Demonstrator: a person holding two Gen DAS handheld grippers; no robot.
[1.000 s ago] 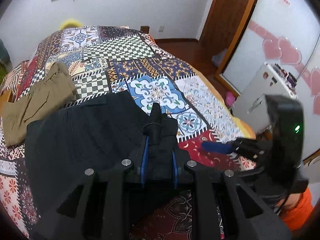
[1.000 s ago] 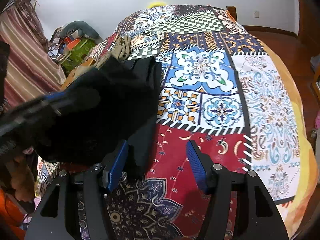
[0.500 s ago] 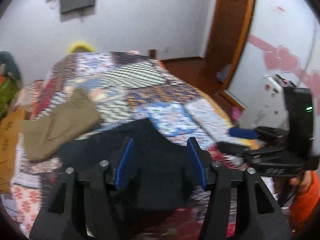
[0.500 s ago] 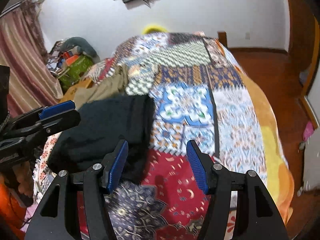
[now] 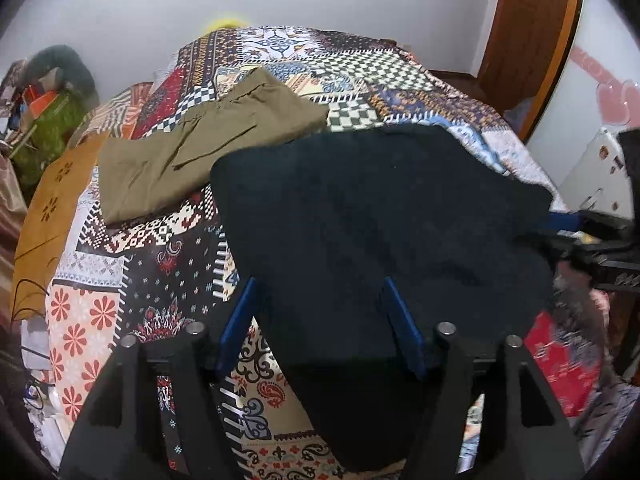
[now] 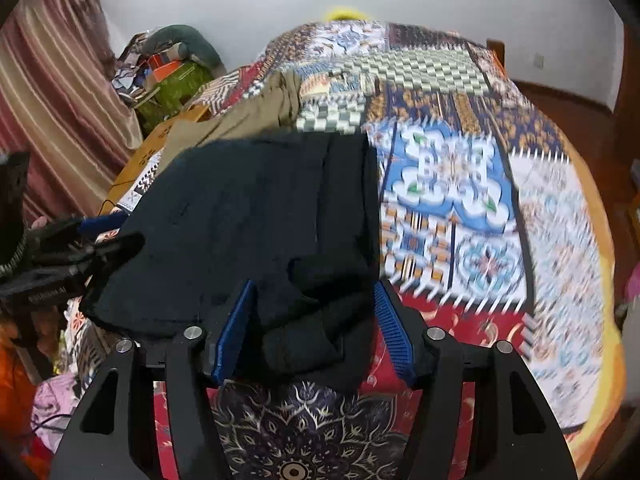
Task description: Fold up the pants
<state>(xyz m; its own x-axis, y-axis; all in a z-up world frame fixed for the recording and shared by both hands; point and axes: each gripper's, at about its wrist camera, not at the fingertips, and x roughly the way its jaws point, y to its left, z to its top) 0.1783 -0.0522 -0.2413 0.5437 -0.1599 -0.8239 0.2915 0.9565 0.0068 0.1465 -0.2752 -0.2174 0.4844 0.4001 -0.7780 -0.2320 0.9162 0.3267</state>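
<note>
Black pants (image 5: 380,224) lie folded on the patchwork bedspread (image 5: 160,280); they also show in the right wrist view (image 6: 248,216). My left gripper (image 5: 320,320) is open over their near left edge, holding nothing. My right gripper (image 6: 312,316) is open, its jaws on either side of a bunched near corner of the pants, not closed on it. Each gripper shows at the edge of the other's view: the right one (image 5: 584,228), the left one (image 6: 80,240).
Olive pants (image 5: 200,148) lie folded beyond the black ones at the far left. An orange board (image 5: 52,208) runs along the bed's left edge, with clutter and a striped curtain (image 6: 52,92) beyond. A wooden door (image 5: 528,32) and a white appliance (image 5: 592,172) stand at the right.
My left gripper was shut on the black cloth one second ago, then opened and let it go. Both grippers pulled back, then moved in over the pants' near edge.
</note>
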